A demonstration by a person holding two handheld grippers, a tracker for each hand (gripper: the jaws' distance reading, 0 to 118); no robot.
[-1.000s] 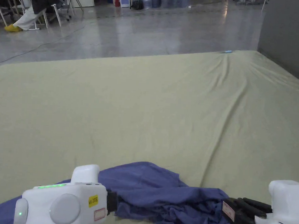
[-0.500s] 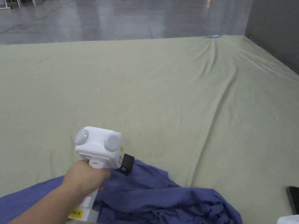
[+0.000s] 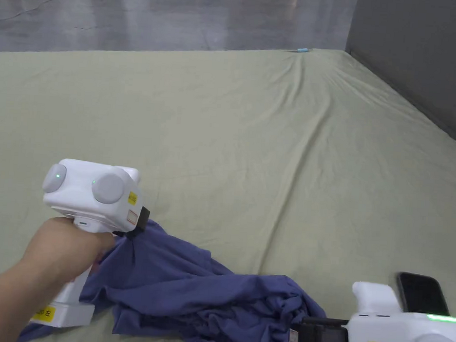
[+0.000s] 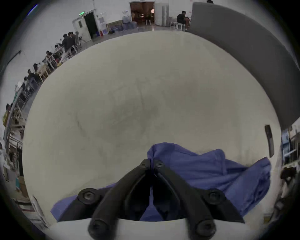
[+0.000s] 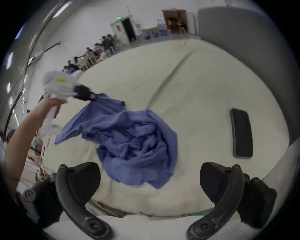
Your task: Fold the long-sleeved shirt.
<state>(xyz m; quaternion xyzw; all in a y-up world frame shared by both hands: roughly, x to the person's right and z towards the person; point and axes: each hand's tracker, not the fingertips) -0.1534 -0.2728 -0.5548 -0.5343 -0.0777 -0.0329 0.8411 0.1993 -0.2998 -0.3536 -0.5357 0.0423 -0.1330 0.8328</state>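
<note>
I'm holding the left gripper (image 3: 143, 218) in my left hand (image 3: 63, 248), its jaws pinched together on an edge of the blue shirt (image 3: 203, 294), lifting that part off the green sheet (image 3: 233, 145). The rest is lying crumpled in a heap near me. My right gripper (image 5: 150, 183) is hovering just short of the heap, jaws spread wide, gripping nothing. A dark phone (image 3: 421, 294) is lying on the sheet at right.

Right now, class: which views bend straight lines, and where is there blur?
Both gripper views curve inside dark round borders; in the right gripper view the left gripper and hand smear, the shirt stays fairly sharp; the head view looks straight, evenly lit.
</note>
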